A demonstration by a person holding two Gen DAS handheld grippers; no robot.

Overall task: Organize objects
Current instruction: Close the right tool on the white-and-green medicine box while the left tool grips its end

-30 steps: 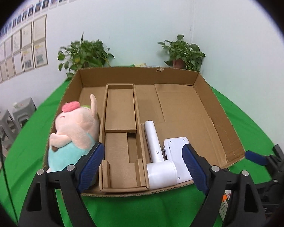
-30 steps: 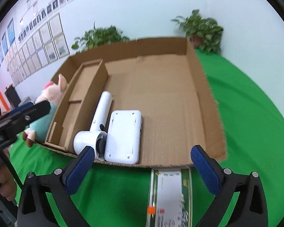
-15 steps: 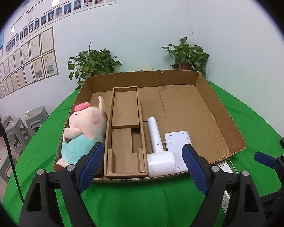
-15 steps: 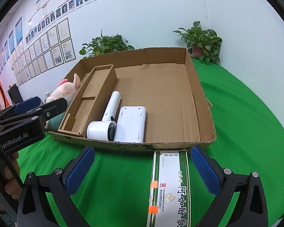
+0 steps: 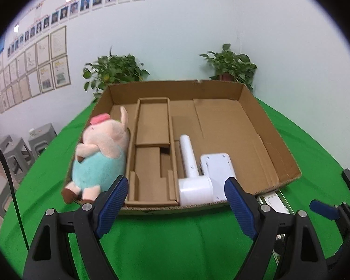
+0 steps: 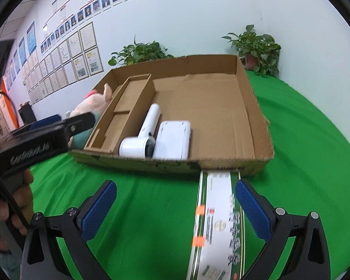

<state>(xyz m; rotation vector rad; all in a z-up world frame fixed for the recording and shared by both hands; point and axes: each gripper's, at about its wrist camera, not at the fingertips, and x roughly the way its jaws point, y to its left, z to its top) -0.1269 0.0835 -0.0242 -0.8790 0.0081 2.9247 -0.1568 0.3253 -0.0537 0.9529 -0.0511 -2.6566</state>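
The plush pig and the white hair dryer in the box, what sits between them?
A narrow cardboard insert tray, apparently empty, separates the plush pig from the white hair dryer; the left wrist view shows it best.

The side of the left gripper (image 6: 46, 137), seen at the left of the right wrist view, bears pale lettering too blurred to read. The long green-and-white box (image 6: 218, 224) lying near the cardboard box (image 6: 259, 107) carries large Chinese characters, also blurred.
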